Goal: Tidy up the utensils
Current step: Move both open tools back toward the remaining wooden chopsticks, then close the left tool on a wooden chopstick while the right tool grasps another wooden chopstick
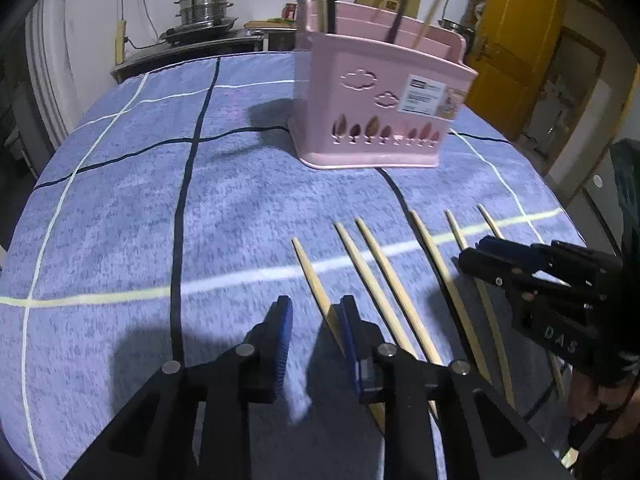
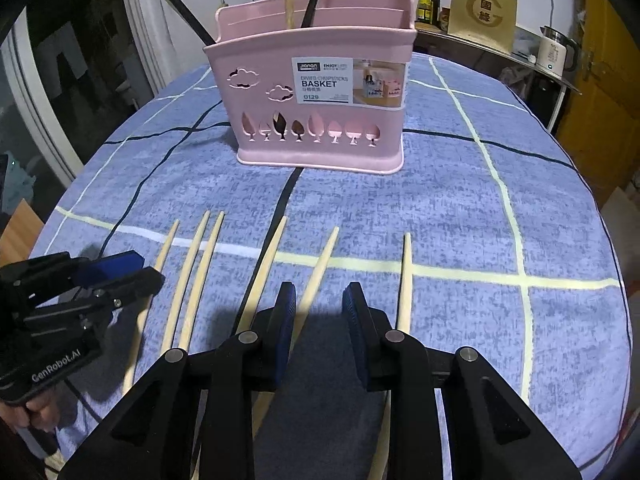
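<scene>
Several pale wooden chopsticks lie side by side on the blue checked cloth [image 1: 120, 208]. My left gripper [image 1: 316, 304] stands open low over the leftmost chopstick [image 1: 310, 268], which runs between the jaws close to the right finger and slips under it. In the right wrist view the left gripper [image 2: 148, 270] shows from the side. My right gripper [image 2: 320, 292] is open around the second chopstick from the right [image 2: 324, 256], pads not touching it; the left wrist view catches this right gripper [image 1: 476, 252] too. Behind stands a pink chopstick basket [image 2: 320, 120] [image 1: 372, 112] holding wooden and black sticks.
The cloth-covered table curves away to edges on both sides. Stacked steel pots [image 1: 206, 4] sit on a counter behind at left. A yellow door [image 1: 516, 40] is at right, with a white kettle [image 2: 554, 54] and bottles [image 2: 428, 0] on a shelf.
</scene>
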